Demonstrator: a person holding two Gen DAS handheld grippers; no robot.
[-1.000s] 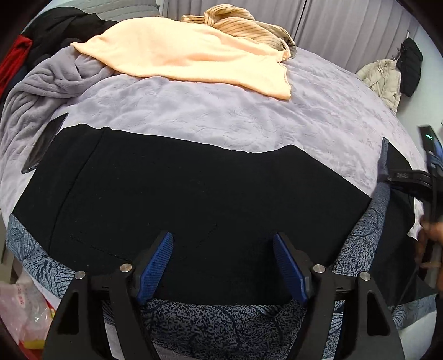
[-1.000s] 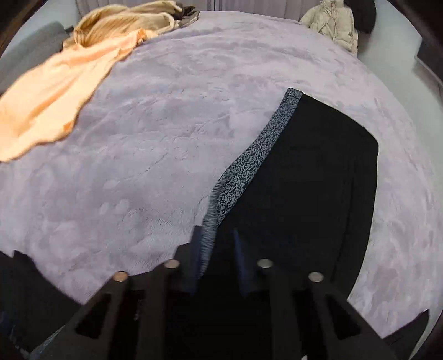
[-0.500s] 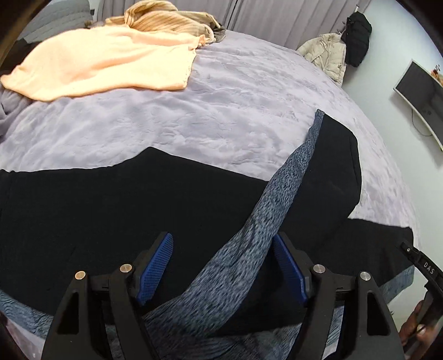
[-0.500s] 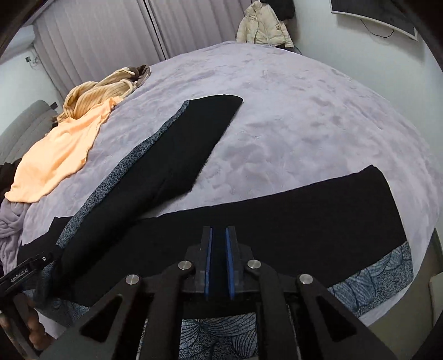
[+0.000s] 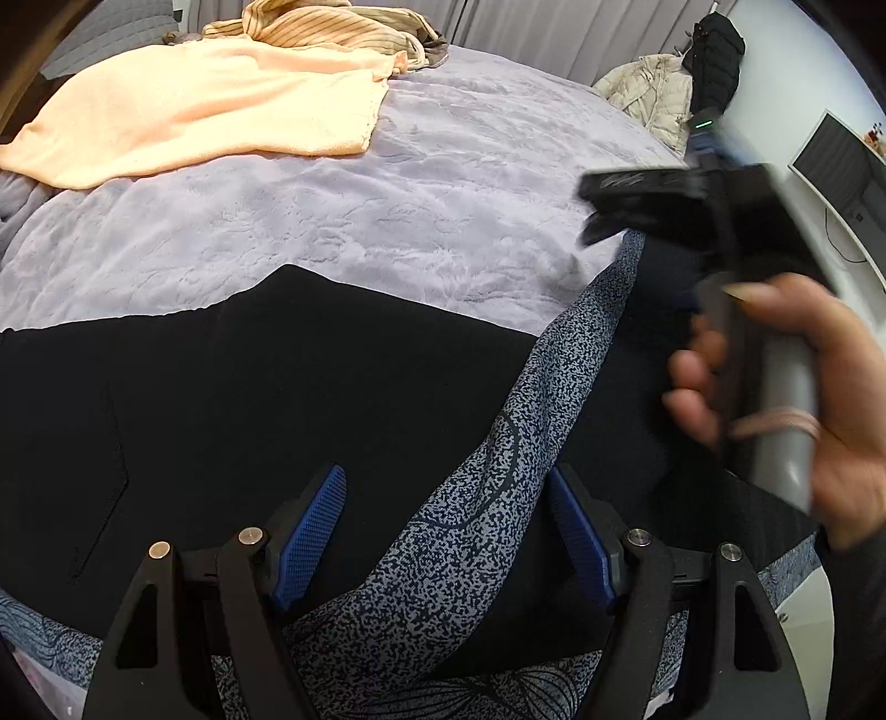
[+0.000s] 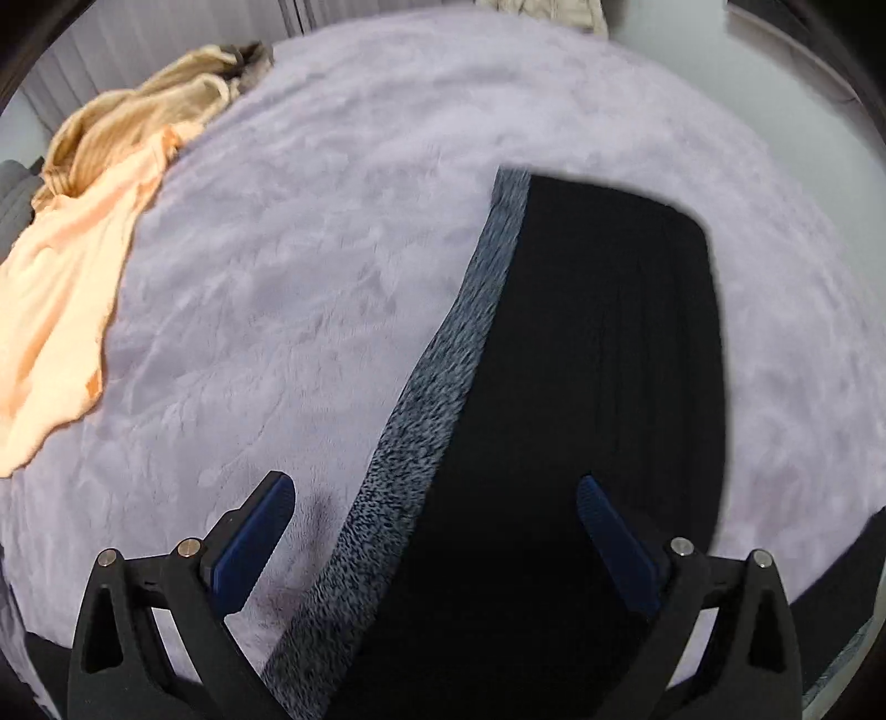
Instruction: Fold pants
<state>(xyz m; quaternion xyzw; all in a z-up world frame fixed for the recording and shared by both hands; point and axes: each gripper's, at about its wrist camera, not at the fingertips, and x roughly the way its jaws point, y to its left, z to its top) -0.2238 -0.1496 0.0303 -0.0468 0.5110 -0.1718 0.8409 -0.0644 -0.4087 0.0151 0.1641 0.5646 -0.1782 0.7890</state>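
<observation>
Lilac bedding (image 5: 443, 183) carries the black pants (image 5: 277, 387), one leg angled away, while the left gripper (image 5: 446, 531) and right gripper (image 6: 432, 526) hover spread and empty, so that loose leg could likely skew the fold

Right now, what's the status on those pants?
Left hand-held gripper open, right hand-held gripper open, neither gripping. Black pants flat on bed, one leg folded across. Nothing in the way.

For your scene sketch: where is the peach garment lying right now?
In the left wrist view, the peach garment lies at the bed's far left, beside the striped tan garment, apart from the black pants.
</observation>
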